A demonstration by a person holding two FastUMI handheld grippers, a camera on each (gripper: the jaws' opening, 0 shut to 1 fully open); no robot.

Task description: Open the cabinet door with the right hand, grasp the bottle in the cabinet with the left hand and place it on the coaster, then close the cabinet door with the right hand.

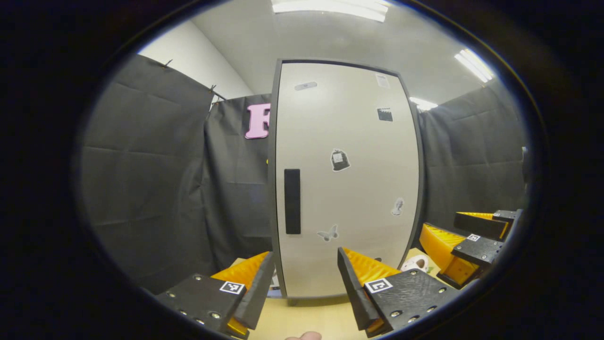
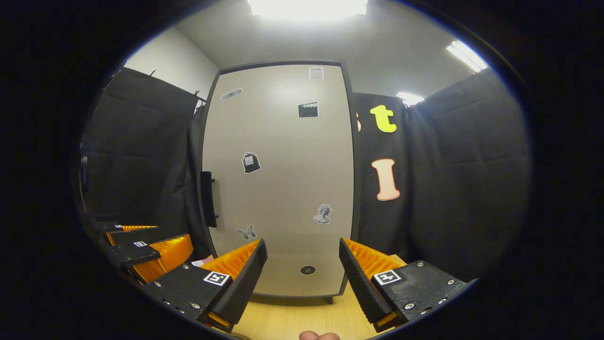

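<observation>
The cabinet door (image 1: 347, 179) is shut, standing upright on the wooden counter (image 1: 306, 318) and facing both grippers. It looks like a stiff, flat panel, smooth-faced and dotted with small stickers, so the face itself offers no purchase. The one place to take hold is the dark vertical handle (image 1: 292, 201), at about 9 o'clock on the door in the left gripper view; in the right gripper view the handle (image 2: 207, 199) stands proud of the door's edge on short posts, so a finger could likely slip behind it. The door should swing lightly. The bottle is presumably behind it, unseen.

A pale round thing at the door's foot, around 5 o'clock, may be the coaster (image 1: 416, 263); I cannot be sure.

The right gripper (image 2: 303, 274) has its jaws spread wide, empty, short of the door. The left gripper (image 1: 306, 283) is likewise wide apart and holds nothing.
</observation>
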